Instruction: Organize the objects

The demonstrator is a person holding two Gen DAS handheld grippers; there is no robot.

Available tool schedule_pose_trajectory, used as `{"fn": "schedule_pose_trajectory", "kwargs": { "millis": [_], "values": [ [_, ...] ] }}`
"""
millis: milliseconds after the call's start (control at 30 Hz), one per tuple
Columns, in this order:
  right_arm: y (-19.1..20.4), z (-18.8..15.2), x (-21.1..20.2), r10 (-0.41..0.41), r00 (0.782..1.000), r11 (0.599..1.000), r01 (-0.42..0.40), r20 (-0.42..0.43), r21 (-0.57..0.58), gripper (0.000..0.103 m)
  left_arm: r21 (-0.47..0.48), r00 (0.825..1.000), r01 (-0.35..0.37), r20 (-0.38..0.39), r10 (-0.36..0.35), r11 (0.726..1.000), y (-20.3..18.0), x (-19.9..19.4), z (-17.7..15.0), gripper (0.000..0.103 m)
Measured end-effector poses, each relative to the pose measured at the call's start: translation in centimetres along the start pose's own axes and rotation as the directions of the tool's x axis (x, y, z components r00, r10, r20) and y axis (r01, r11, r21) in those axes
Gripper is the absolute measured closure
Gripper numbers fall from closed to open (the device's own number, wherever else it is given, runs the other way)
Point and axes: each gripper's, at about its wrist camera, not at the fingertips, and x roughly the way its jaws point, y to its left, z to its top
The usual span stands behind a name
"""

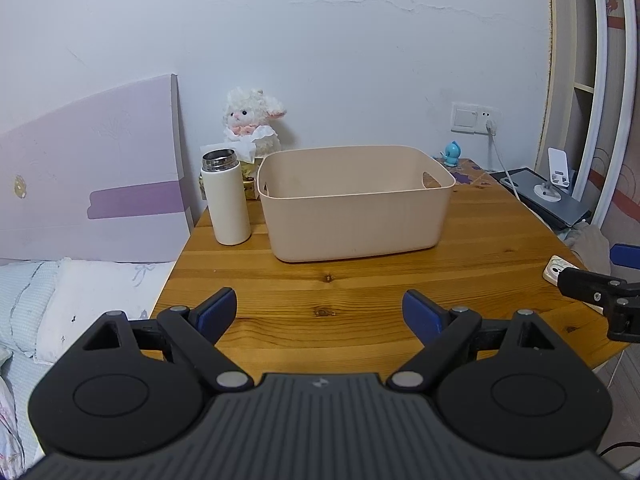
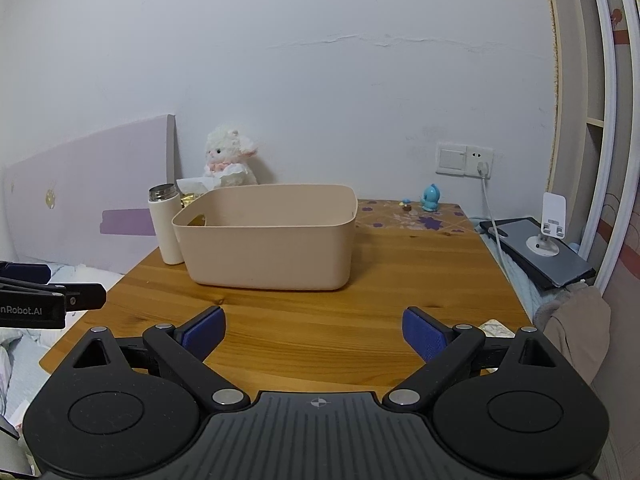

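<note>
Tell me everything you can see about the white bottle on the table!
The white bottle is a tall, smooth cylinder, matte white, with a shiny metal neck at the top. Its lid is off, so the mouth is open. It stands upright on the wooden table, at the back left, just beside the beige plastic bin; whether they touch is unclear. A tissue box and fluffy lamb toy sit behind it. Neither gripper touches it.

Left gripper (image 1: 318,312): jaws spread wide, blue pads (image 1: 218,312) bare, nothing held, level and facing forward. Right gripper (image 2: 314,330): same pose, jaws wide apart, nothing between; sits beside the left.
</note>
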Motion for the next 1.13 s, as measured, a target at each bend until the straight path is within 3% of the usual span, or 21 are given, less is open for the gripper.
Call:
{"fn": "schedule_pose_trajectory", "kwargs": {
  "millis": [367,500,1133],
  "values": [
    [-0.4,0.3,1.0,0.009,1.0,1.0,-0.009,-0.016,0.014,0.006,-0.001,1.0,-0.009,-0.027,0.009,1.0,0.1,0.5,0.3,0.012],
    [-0.5,0.4,1.6,0.007,1.0,1.0,-0.007,-0.024,0.017,0.006,-0.005,1.0,-0.008,-0.03,0.007,1.0,0.0,0.8,0.4,0.005],
    [-1.0,1.0,5.4,0.012,0.997,0.999,-0.01,-0.082,0.032,0.006,-0.007,0.996,-0.011,-0.09,0.01,1.0,0.3,3.8,1.1,0.004]
  ]
}}
